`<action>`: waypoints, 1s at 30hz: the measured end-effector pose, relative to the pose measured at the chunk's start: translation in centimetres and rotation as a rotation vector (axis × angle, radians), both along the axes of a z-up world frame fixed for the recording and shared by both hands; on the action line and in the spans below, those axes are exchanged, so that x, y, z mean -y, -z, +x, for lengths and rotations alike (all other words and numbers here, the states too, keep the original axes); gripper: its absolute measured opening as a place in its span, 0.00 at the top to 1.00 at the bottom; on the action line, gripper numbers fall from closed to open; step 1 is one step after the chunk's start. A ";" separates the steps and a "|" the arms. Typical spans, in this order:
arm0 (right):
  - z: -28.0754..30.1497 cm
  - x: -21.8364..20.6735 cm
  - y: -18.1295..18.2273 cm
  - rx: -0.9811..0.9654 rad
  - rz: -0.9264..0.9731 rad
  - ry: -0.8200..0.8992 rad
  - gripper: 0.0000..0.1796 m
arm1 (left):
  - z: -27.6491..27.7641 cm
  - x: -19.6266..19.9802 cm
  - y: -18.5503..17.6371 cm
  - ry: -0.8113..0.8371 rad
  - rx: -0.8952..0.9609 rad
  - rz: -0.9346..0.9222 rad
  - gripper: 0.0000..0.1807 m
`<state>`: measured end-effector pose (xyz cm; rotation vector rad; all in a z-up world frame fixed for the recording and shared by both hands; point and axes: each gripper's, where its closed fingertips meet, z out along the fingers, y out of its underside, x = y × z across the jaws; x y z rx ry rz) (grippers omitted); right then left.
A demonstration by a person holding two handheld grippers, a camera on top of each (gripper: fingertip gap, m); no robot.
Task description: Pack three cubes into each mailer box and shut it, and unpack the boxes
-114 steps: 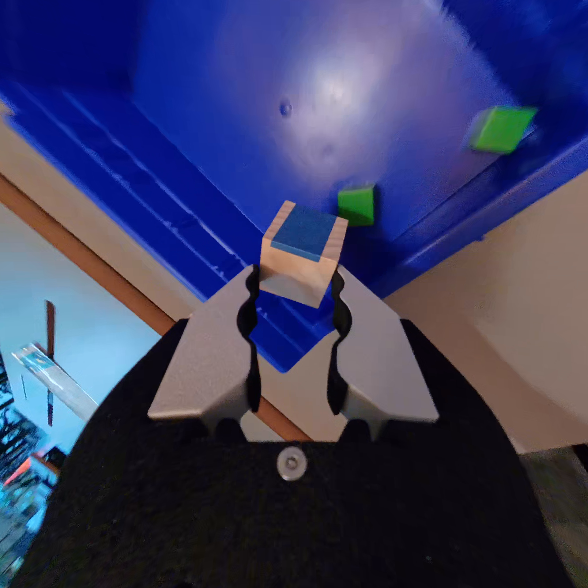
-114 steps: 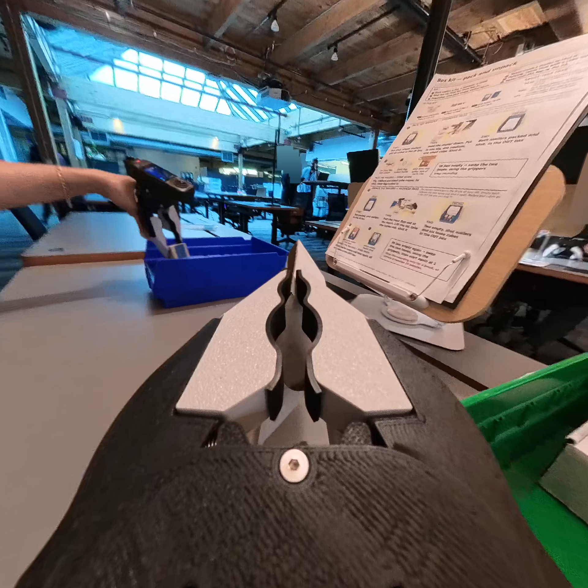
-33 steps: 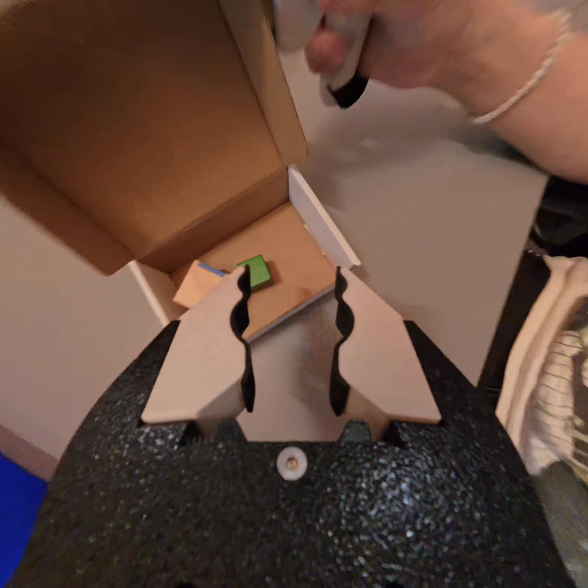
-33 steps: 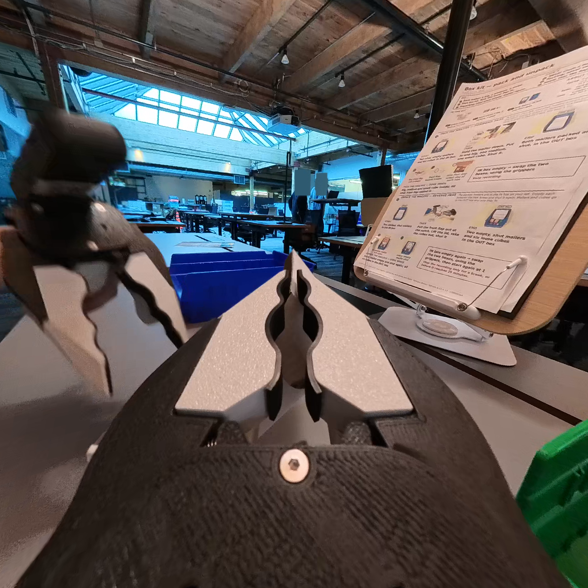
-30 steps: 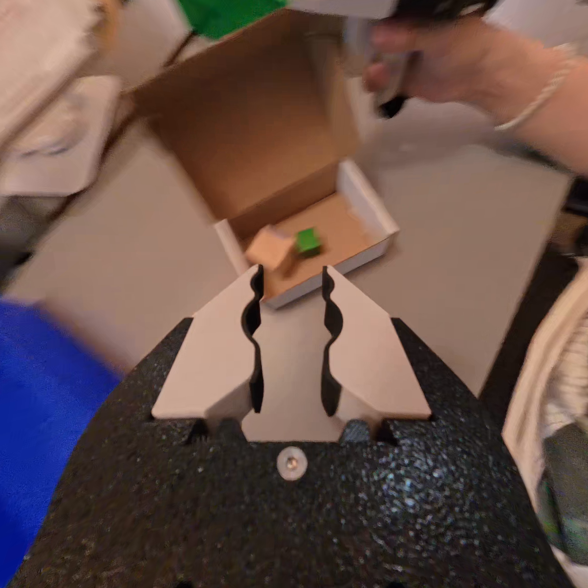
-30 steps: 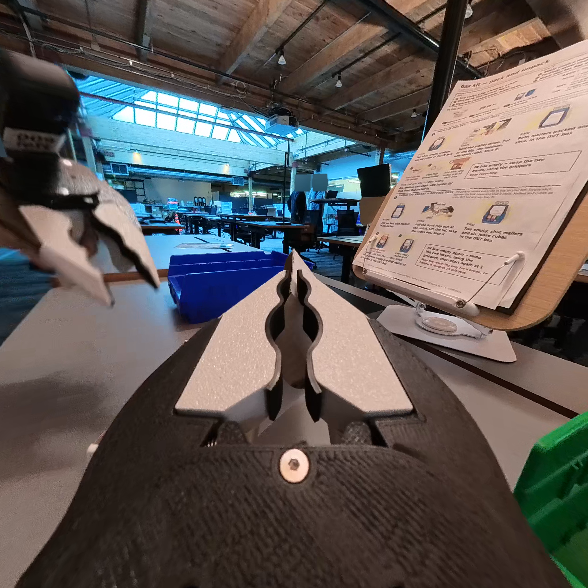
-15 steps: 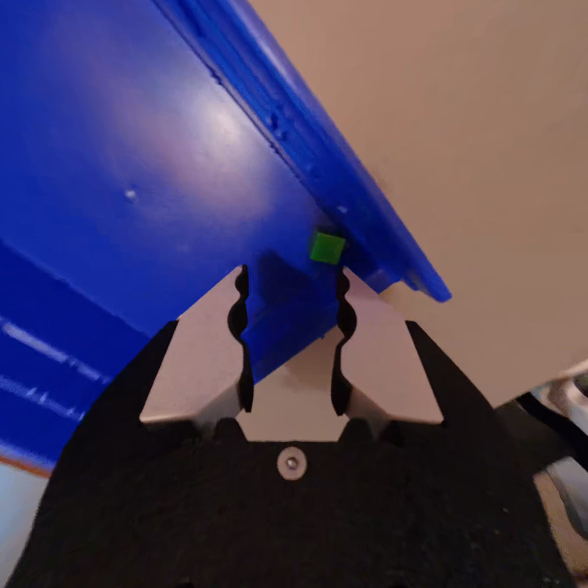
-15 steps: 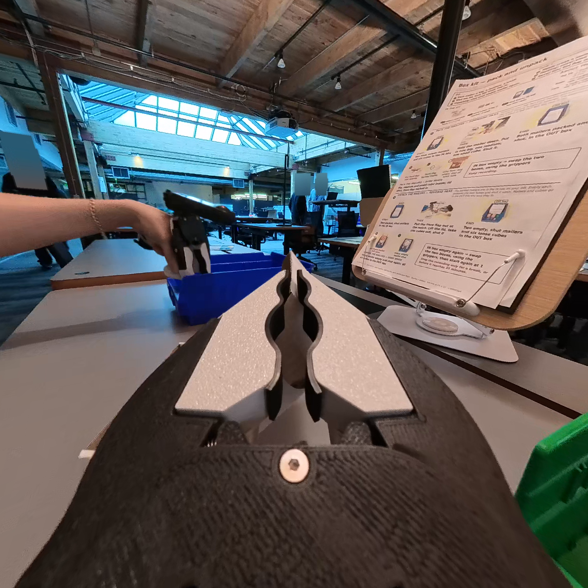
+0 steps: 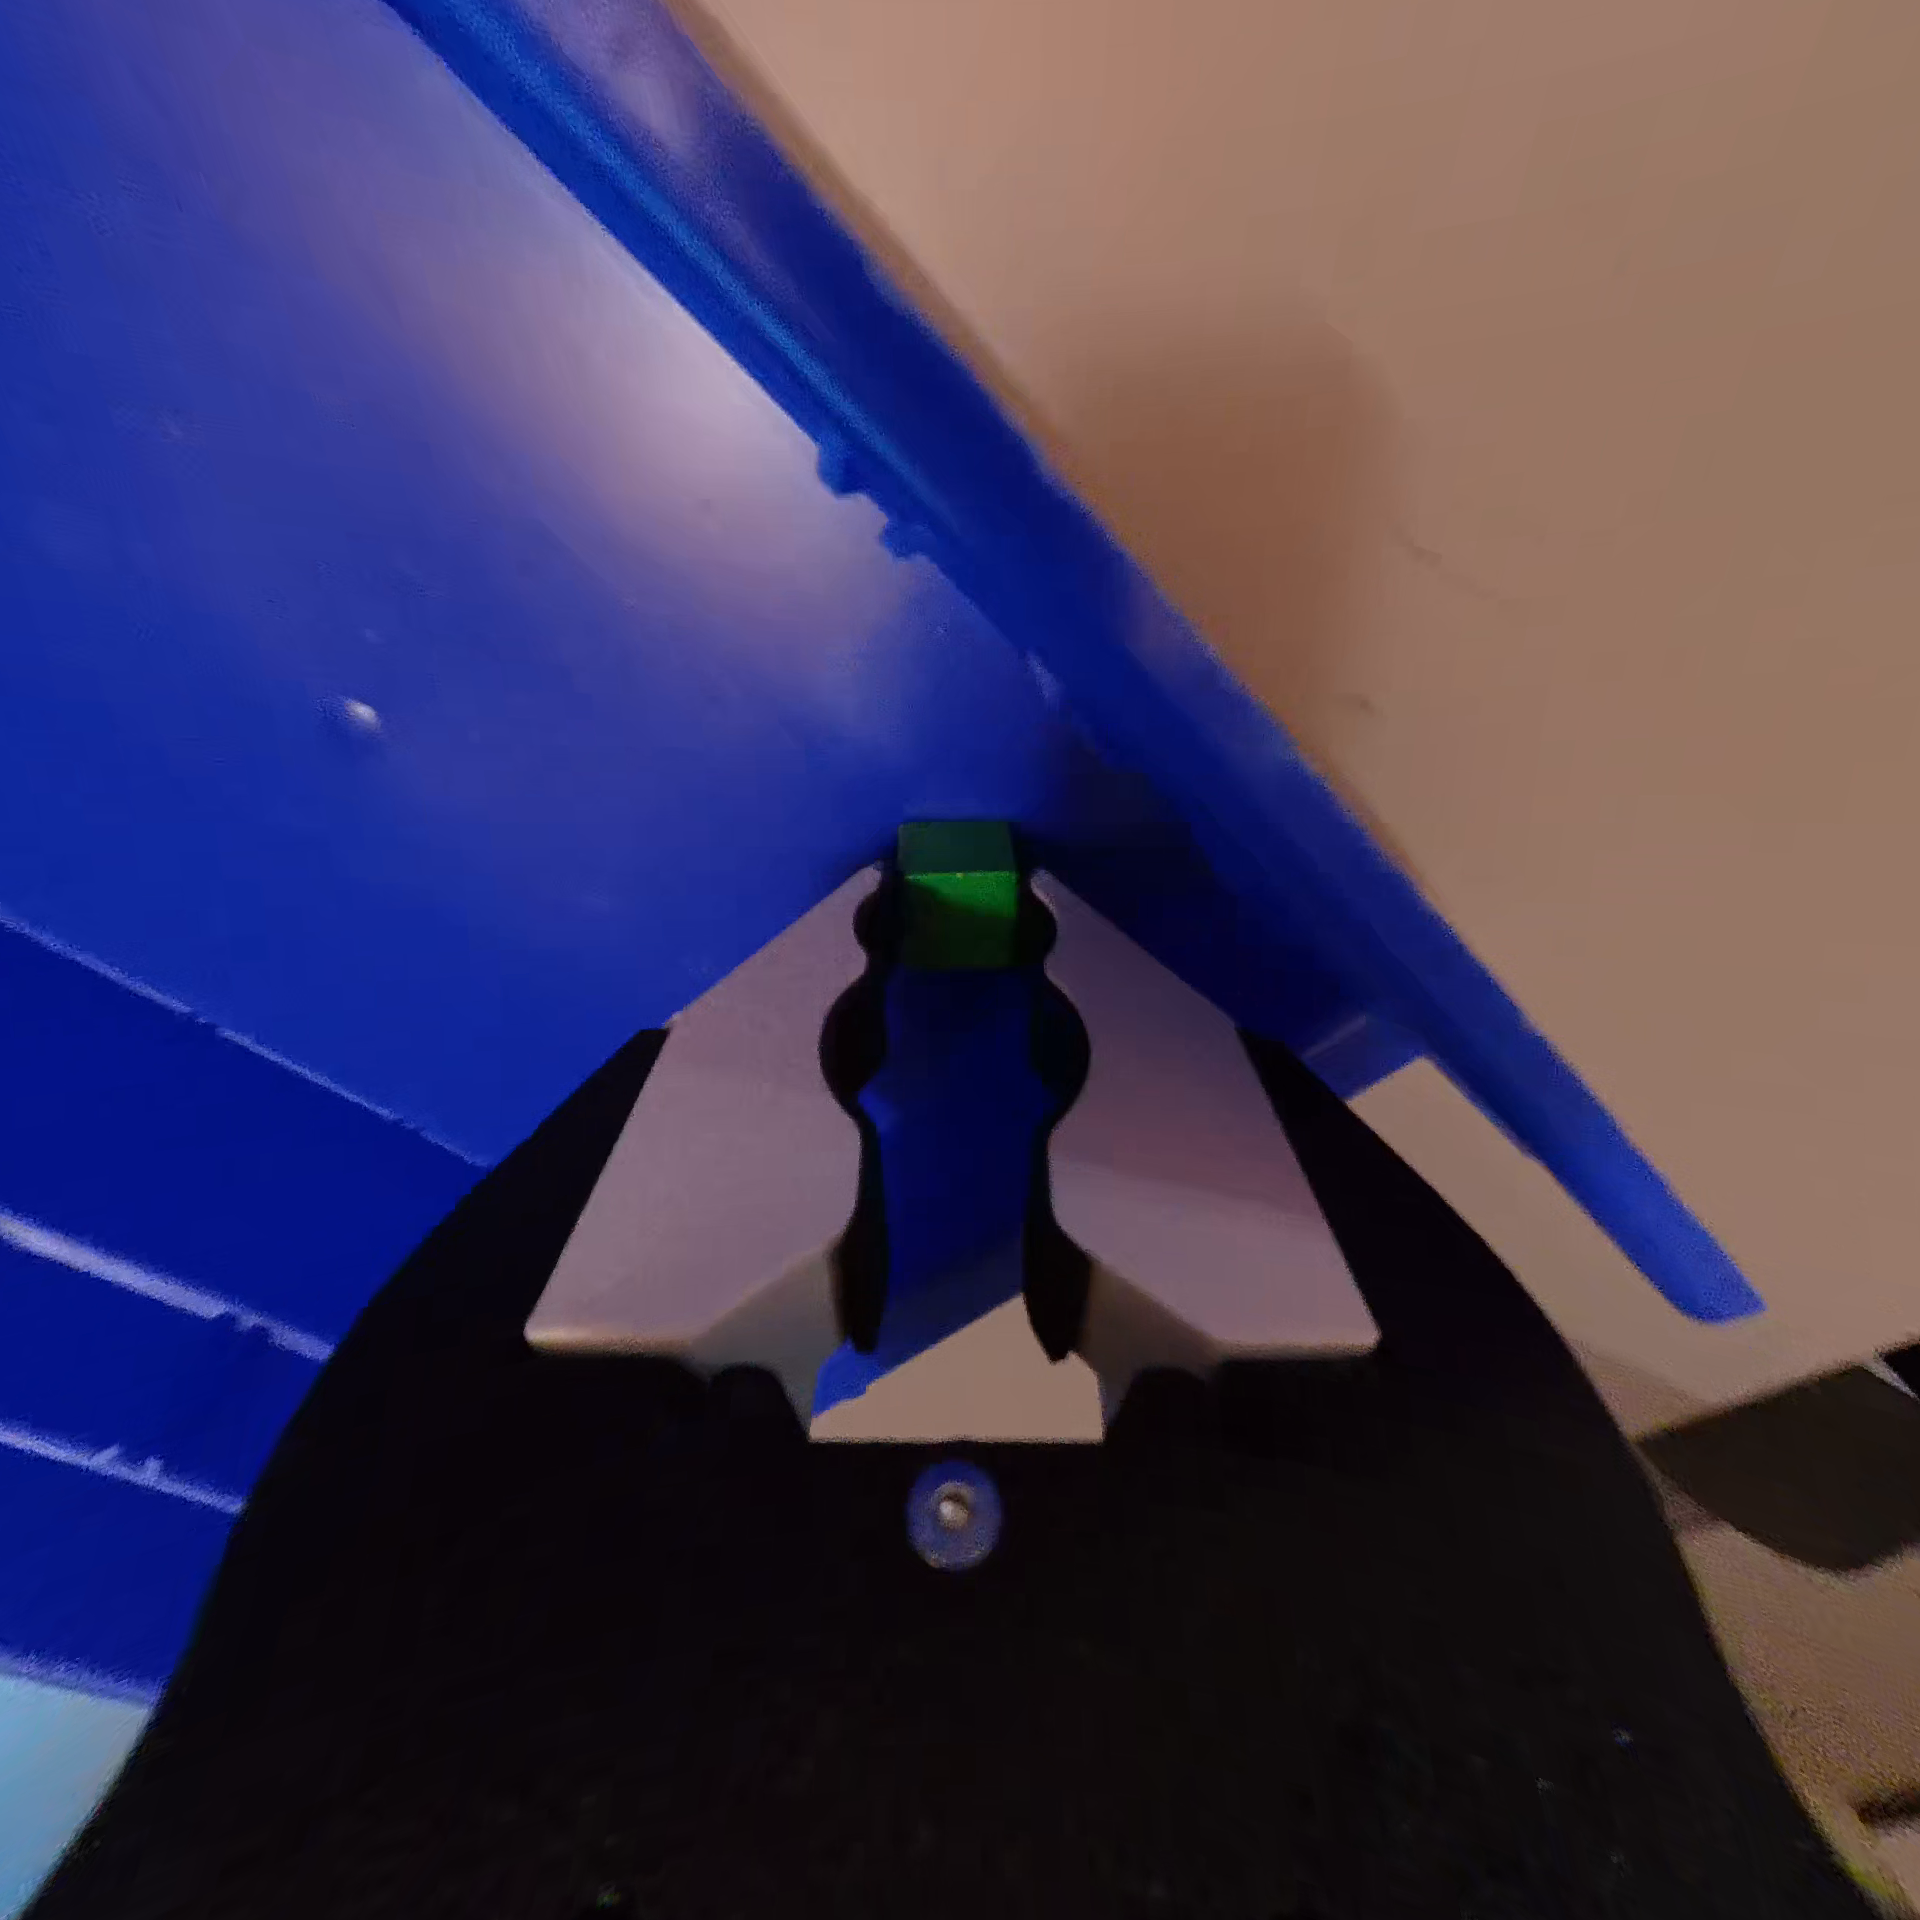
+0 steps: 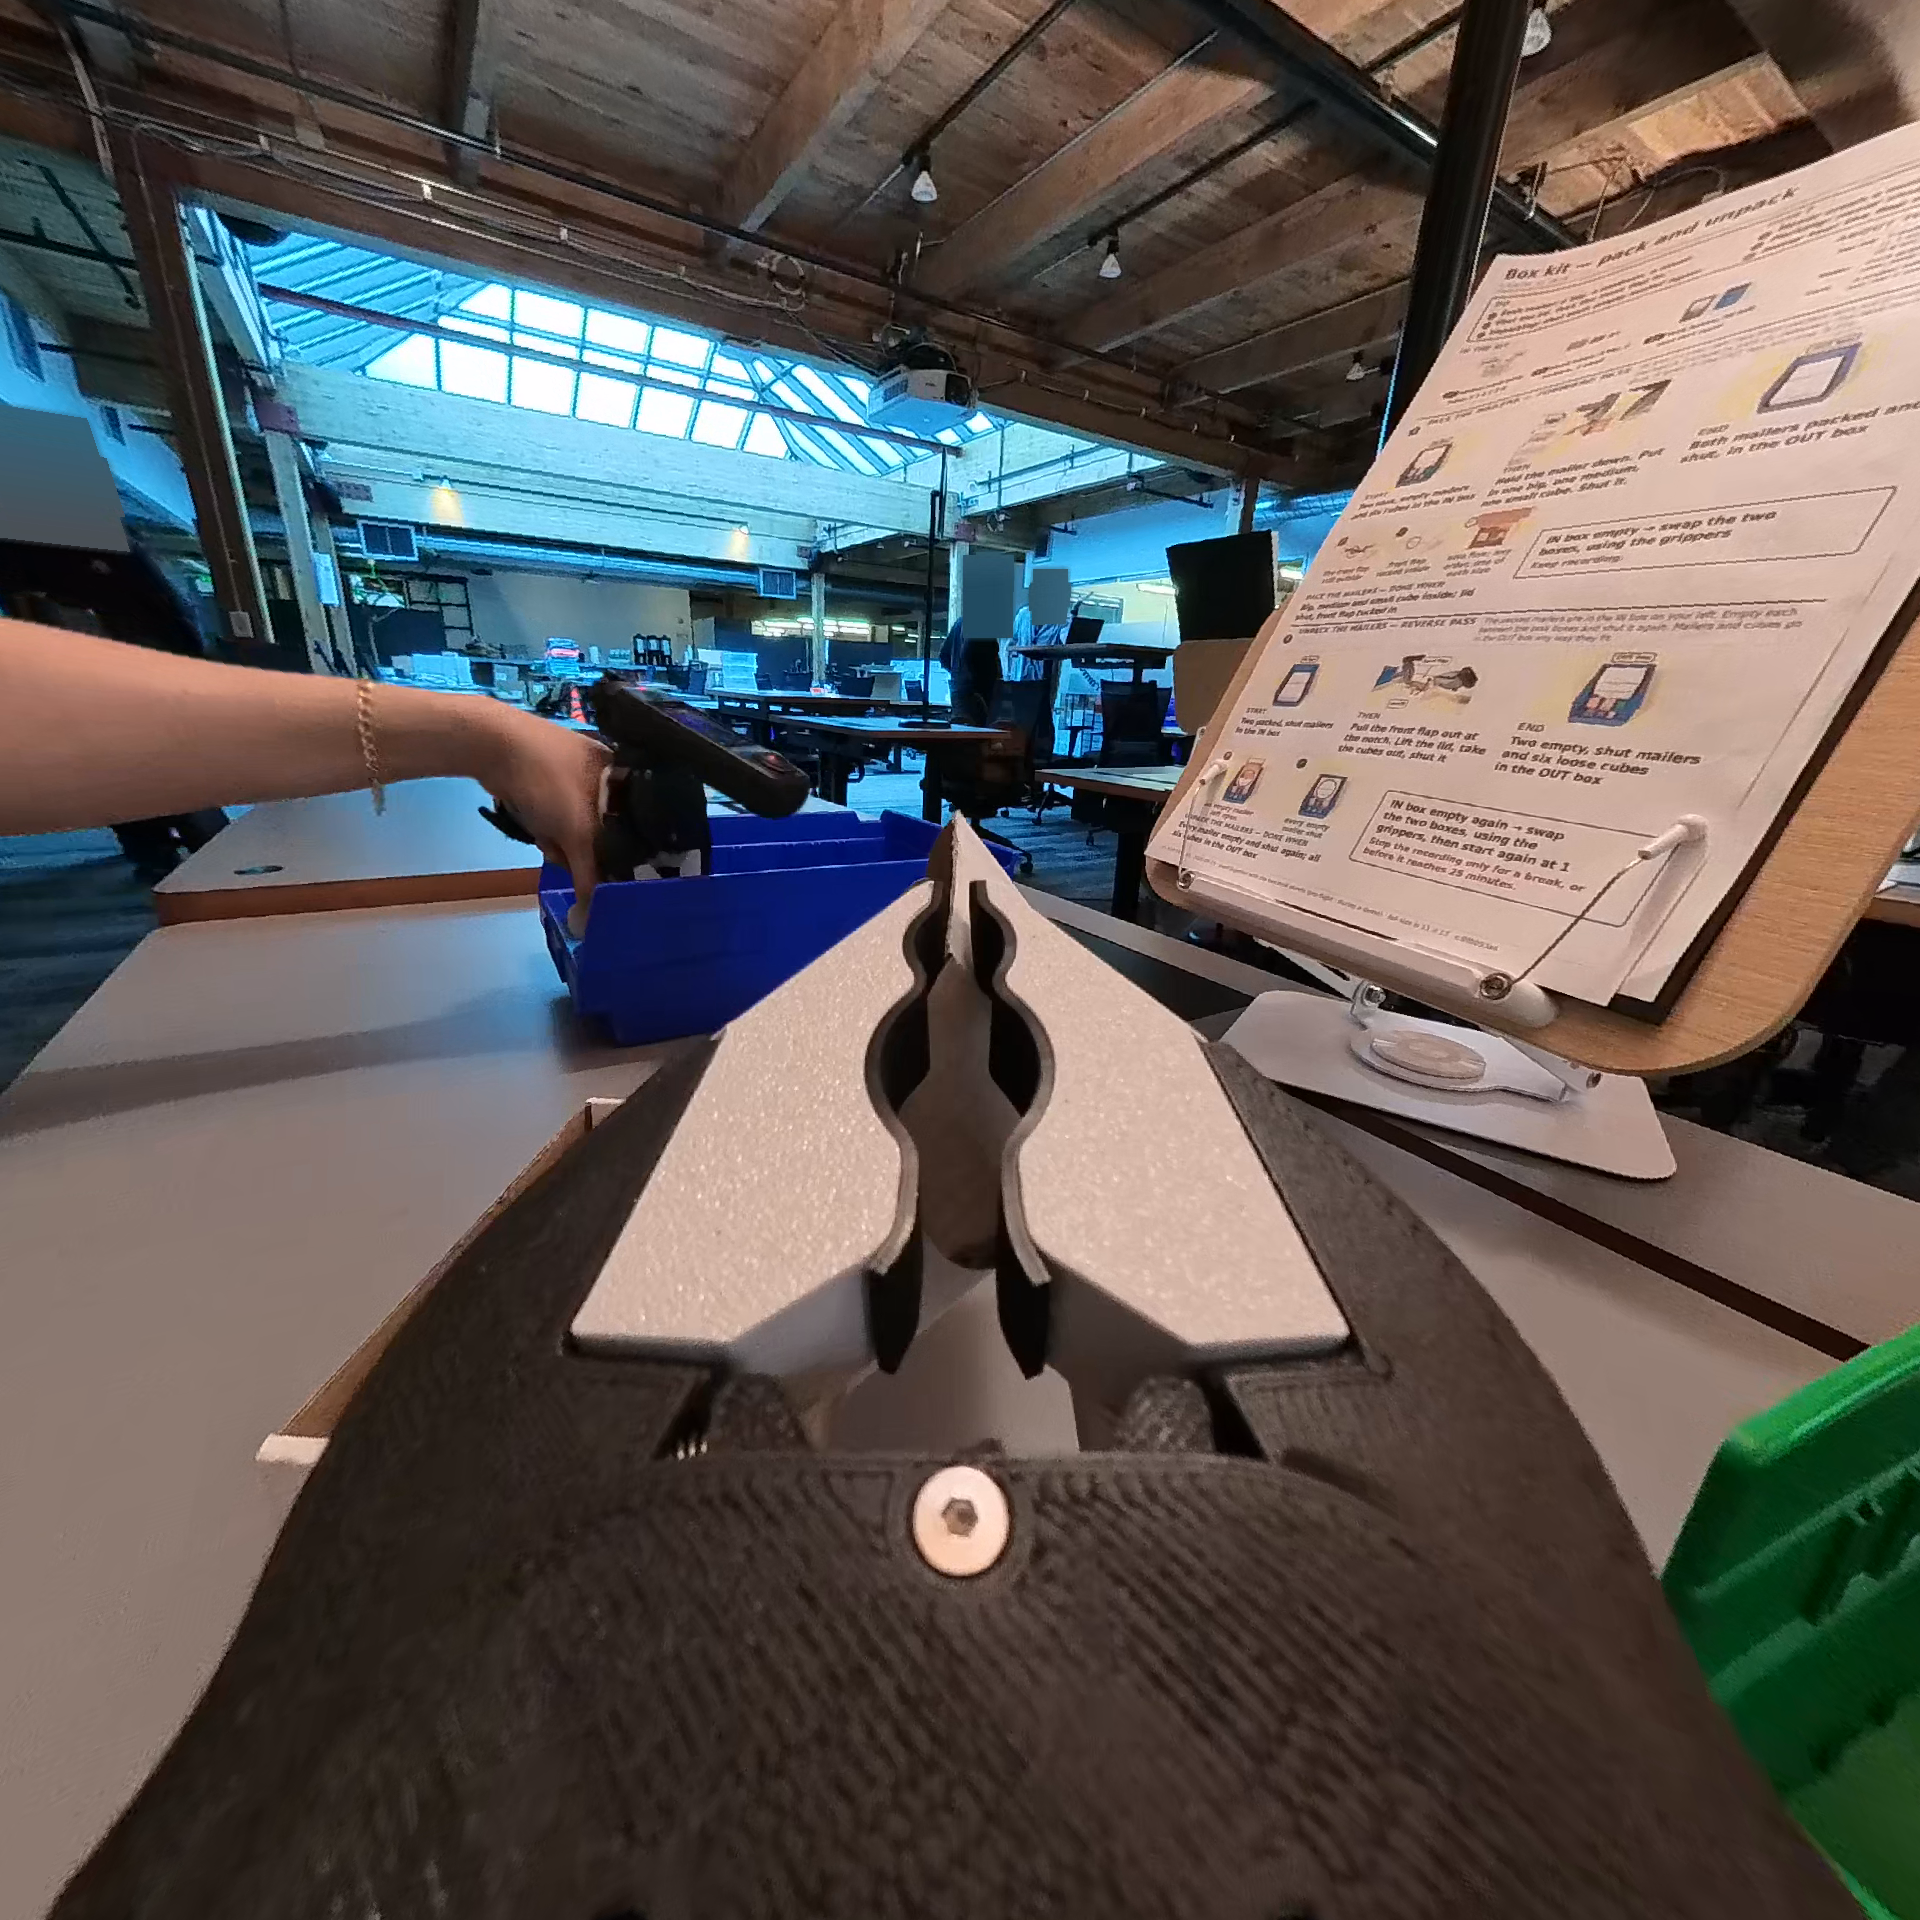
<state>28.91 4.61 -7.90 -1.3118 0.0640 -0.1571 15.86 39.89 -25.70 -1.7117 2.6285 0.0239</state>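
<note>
My left gripper (image 9: 956,894) reaches down into the blue bin (image 9: 416,623), and its fingers are closed on a small green cube (image 9: 956,920) in the bin's corner. It also shows far off in the right wrist view (image 10: 655,831), held by a hand over the blue bin (image 10: 727,935). My right gripper (image 10: 954,862) is shut on a thin brown cardboard panel, the lid of the mailer box (image 10: 436,1288). The box's edge shows at the lower left, and its inside is hidden.
An instruction sheet on a wooden stand (image 10: 1558,623) is at the right. A green bin (image 10: 1818,1558) is at the near right corner. The grey table (image 10: 260,1039) runs between the mailer box and the blue bin. Other tables stand behind.
My left gripper let go of the blue-faced cube in the mailer box, swung back to the blue bin and closed on the small green cube. My right gripper stayed shut and still.
</note>
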 end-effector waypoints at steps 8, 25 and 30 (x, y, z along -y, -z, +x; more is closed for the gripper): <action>-0.1 0.1 -0.1 -0.001 0.004 0.002 0.99 | 2.0 -0.9 -3.8 -0.112 0.317 0.008 0.89; 0.0 0.4 0.1 -0.010 0.011 0.012 0.99 | 0.7 -0.5 -9.6 -0.124 0.492 -0.040 0.90; 0.0 0.3 0.1 -0.011 0.000 0.005 0.99 | -0.1 12.5 -16.5 0.073 0.754 -0.272 0.90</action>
